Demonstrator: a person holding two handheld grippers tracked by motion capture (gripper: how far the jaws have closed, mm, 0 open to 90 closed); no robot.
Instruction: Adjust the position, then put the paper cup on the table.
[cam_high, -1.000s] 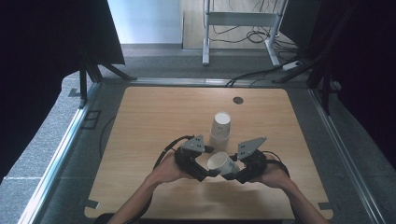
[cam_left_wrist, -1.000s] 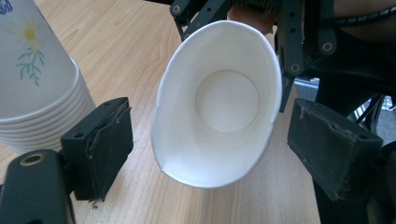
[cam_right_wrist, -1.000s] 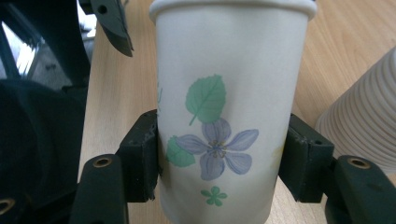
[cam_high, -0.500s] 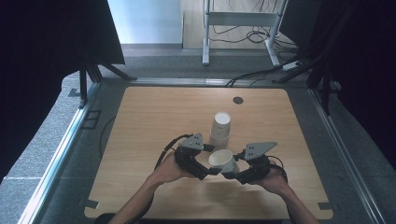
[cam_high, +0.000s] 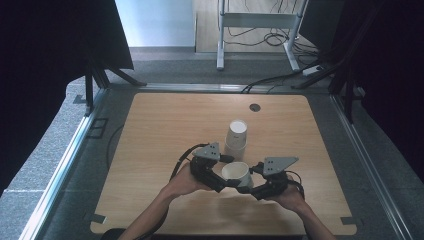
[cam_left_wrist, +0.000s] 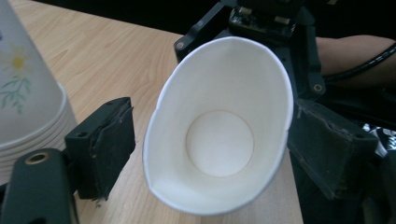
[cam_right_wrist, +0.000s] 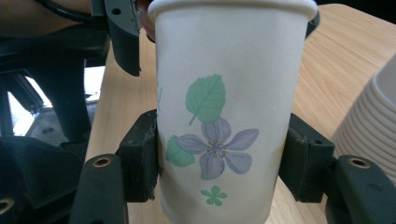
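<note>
Wooden table (cam_high: 165, 130), gripped paper cup (cam_high: 237, 173)

No readable text, paper cup (cam_right_wrist: 229, 116) bears flower print only

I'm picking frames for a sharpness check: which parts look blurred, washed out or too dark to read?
High view: the table is evenly lit, the sides black, the bright doorway washed out. Left gripper view: the paper cup is sharp, the cup stack soft at the edge. Right gripper view: the flower print is crisp on the cup, the lower left corner murky.
</note>
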